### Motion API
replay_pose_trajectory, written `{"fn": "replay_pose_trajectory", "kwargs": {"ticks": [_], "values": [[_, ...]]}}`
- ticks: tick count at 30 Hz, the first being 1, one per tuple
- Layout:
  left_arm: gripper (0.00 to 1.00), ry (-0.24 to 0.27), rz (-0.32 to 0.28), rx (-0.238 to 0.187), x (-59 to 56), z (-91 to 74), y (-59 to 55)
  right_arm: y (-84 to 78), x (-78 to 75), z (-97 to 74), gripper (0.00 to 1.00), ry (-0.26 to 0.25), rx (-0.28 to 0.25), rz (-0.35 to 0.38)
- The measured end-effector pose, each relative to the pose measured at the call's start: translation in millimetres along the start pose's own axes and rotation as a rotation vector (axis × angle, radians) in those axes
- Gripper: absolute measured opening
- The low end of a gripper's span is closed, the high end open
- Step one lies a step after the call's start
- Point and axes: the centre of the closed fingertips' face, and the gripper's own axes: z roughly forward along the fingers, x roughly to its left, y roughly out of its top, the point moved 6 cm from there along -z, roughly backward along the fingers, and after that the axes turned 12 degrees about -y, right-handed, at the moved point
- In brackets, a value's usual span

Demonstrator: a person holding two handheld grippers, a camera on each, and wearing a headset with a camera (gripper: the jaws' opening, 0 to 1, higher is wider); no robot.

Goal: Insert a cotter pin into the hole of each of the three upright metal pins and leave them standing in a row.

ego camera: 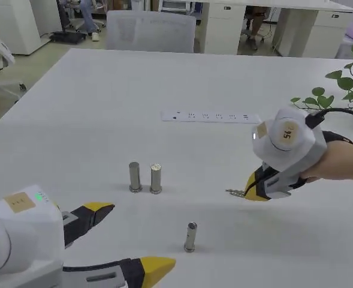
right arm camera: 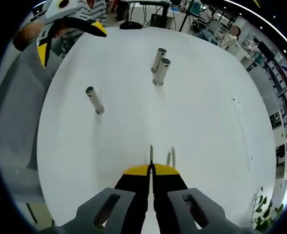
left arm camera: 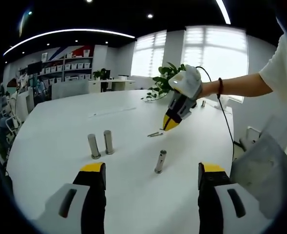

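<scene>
1. Head view: the right hand-held gripper [ego camera: 253, 191] sits low over the table [ego camera: 104, 108] at 3 o'clock. Its jaws are closed on a cotter pin [ego camera: 235, 192], which lies flat and points toward 9 o'clock. The lone metal pin [ego camera: 190, 236] stands at 6 o'clock, and the pair of metal pins [ego camera: 145, 178] stands upright at 9 o'clock.
2. Left gripper view: the left hand-held gripper [left arm camera: 151, 171] is wide open and empty. The lone metal pin stands just ahead, between its jaws.
3. Right gripper view: the cotter pin's long axis runs straight ahead to 12 o'clock. Spare cotter pins [right arm camera: 171, 157] lie just beside it. The lone metal pin is at 10 o'clock, nearer the left hand-held gripper, which could probably steady it.
</scene>
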Motion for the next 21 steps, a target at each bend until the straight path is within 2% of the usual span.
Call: {"fn": "replay_pose_trajectory", "kwargs": {"ticks": [13, 21], "values": [[0.62, -0.054, -0.041, -0.013, -10.4, 10.3, 4.0, 22.2, 26.2, -27.6, 0.02, -0.009, -0.102, -0.062], [0.53, -0.093, -0.094, -0.016, -18.8, 19.5, 3.4, 37.9, 45.9, -39.9, 0.02, 0.009, -0.163, -0.103]]}}
